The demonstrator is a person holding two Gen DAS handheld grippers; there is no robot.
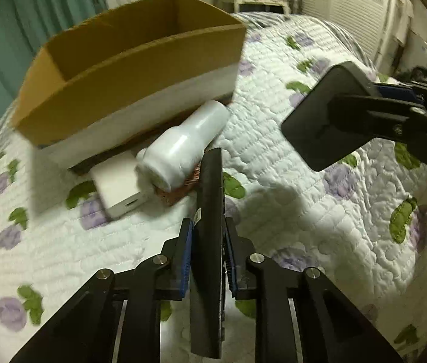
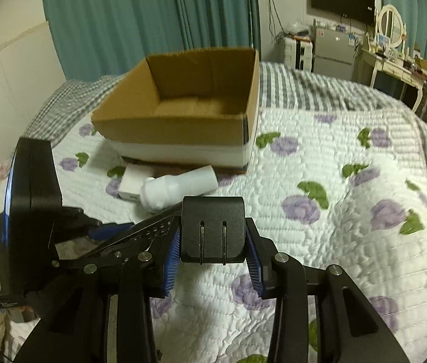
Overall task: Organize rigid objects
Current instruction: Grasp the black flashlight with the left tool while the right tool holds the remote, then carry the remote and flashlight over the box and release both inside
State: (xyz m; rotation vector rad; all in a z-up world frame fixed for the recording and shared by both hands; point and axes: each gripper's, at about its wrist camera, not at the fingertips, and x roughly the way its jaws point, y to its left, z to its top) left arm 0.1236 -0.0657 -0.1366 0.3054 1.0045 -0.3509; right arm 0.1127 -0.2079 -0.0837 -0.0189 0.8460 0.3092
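Observation:
My left gripper (image 1: pixel 208 236) is shut on a flat black slab (image 1: pixel 208 211), held edge-on above the quilt. My right gripper (image 2: pixel 213 242) is shut on a black plug adapter (image 2: pixel 212 227) with two prongs; it also shows in the left wrist view (image 1: pixel 325 121). An open cardboard box (image 1: pixel 140 90) with a white lower band stands on the bed, also seen in the right wrist view (image 2: pixel 183 127). In front of it lie a white bottle (image 1: pixel 183 148), on its side, and a white charger block (image 1: pixel 116 184). The left gripper (image 2: pixel 116 236) shows in the right wrist view.
The bed is covered by a white quilt (image 1: pixel 304 211) with purple flowers. Teal curtains (image 2: pixel 152 15) hang behind the box. A dressing table (image 2: pixel 395 60) and small fridge (image 2: pixel 334 51) stand at the far right. A brown item (image 1: pixel 174 195) lies under the bottle.

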